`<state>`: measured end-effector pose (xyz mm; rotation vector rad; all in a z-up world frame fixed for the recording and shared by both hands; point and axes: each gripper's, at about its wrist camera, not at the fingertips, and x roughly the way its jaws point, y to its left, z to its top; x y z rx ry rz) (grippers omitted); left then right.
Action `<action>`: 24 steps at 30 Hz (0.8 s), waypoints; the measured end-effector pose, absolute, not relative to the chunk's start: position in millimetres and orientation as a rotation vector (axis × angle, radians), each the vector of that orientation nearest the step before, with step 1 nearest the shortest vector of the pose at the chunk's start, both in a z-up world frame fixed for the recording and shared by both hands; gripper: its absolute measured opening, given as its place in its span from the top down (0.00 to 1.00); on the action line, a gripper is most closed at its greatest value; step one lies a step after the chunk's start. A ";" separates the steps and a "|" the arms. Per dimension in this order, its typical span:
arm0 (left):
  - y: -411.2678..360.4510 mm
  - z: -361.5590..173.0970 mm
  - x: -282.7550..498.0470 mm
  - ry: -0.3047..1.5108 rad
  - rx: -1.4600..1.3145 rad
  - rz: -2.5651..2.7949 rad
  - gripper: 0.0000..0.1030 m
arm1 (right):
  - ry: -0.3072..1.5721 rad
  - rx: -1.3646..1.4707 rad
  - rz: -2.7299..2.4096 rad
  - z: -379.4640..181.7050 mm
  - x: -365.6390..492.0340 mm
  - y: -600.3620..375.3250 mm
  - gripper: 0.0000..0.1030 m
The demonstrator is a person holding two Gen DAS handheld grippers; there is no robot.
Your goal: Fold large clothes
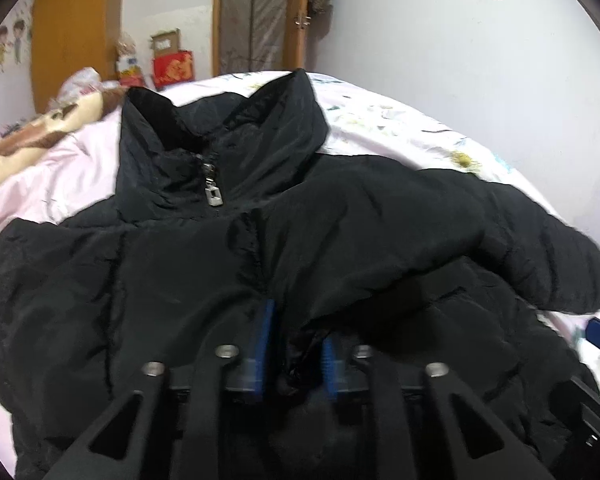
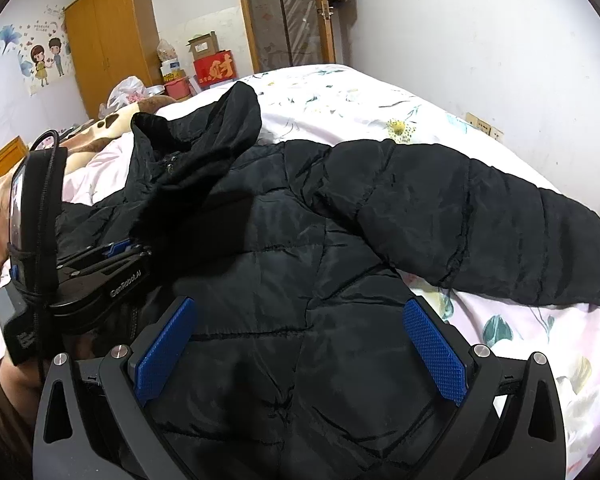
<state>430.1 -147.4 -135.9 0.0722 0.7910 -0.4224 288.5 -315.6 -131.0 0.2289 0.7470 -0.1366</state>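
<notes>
Lying front-up across the floral bedsheet (image 2: 380,92), a black puffer jacket (image 1: 340,216) is zipped to the collar (image 1: 220,128), with the metal zipper pull (image 1: 213,196) hanging just below it. At the far left of the right wrist view, the left gripper (image 2: 126,250) reaches in over the jacket near the collar. In its own view the jaws stand partly apart, a bunched fold of jacket fabric (image 1: 300,356) sitting between the blue pads (image 1: 260,344); whether the pads press on it cannot be told. Right gripper (image 2: 300,348) hovers over the jacket's lower front, jaws wide, nothing between them. Right of that, one sleeve (image 2: 480,216) stretches out over the sheet. Wardrobe (image 2: 108,36) and boxes (image 2: 212,64) stand behind the bed.
</notes>
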 end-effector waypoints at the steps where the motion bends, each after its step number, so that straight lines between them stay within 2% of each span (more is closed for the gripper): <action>1: -144.7 -134.2 430.0 0.794 0.061 -0.446 0.57 | 0.747 0.226 -0.137 -130.3 289.7 -315.8 0.00; 3: -137.9 -126.7 423.3 0.785 0.018 -0.480 0.26 | 0.744 0.230 -0.137 -129.3 292.5 -317.0 0.00; 5: -124.6 -115.0 418.4 0.771 -0.024 -0.516 0.19 | 0.740 0.247 -0.131 -128.0 297.5 -319.5 0.00; 12: -37.6 -73.6 422.3 0.716 -0.118 -0.409 0.18 | 0.754 0.314 -0.085 -129.7 338.5 -325.5 0.00; 19: 43.7 -94.1 461.9 0.799 -0.077 -0.092 0.18 | 0.817 0.311 0.001 -140.7 399.2 -309.8 0.00; 21: 53.9 -103.4 468.6 0.827 -0.088 -0.066 0.18 | 0.842 0.318 0.021 -146.4 410.6 -304.1 0.14; 23: 59.7 -113.9 475.8 0.859 -0.085 -0.053 0.18 | 0.917 0.310 0.007 -157.2 424.7 -298.1 0.50; 24: 59.8 -117.4 480.1 0.864 -0.073 -0.053 0.18 | 0.933 0.316 0.003 -159.6 429.2 -296.4 0.54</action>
